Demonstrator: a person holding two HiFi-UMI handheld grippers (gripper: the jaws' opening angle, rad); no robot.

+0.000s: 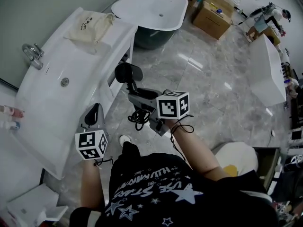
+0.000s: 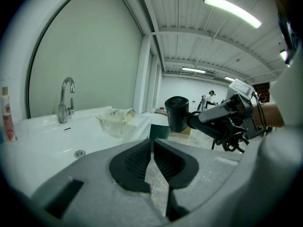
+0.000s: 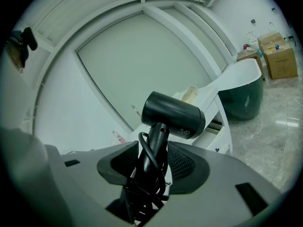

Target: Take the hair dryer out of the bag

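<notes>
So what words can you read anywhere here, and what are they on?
"THE STARS" and "ILLUMINA...", ending unclear: upside down on the person's black shirt.
Small print on the cloth bag: too small to read.
Round mark on the hair dryer: too blurred to read.
Red label on the bottle: too blurred to read.

Left tool point(image 2: 152, 143) on outstretched left forearm point(image 1: 90, 186), jaws pressed together, nothing between them; right tool point(image 3: 152, 151) on outstretched right forearm point(image 1: 196, 148), jaws clamped on hair dryer point(image 3: 173, 113) handle.
</notes>
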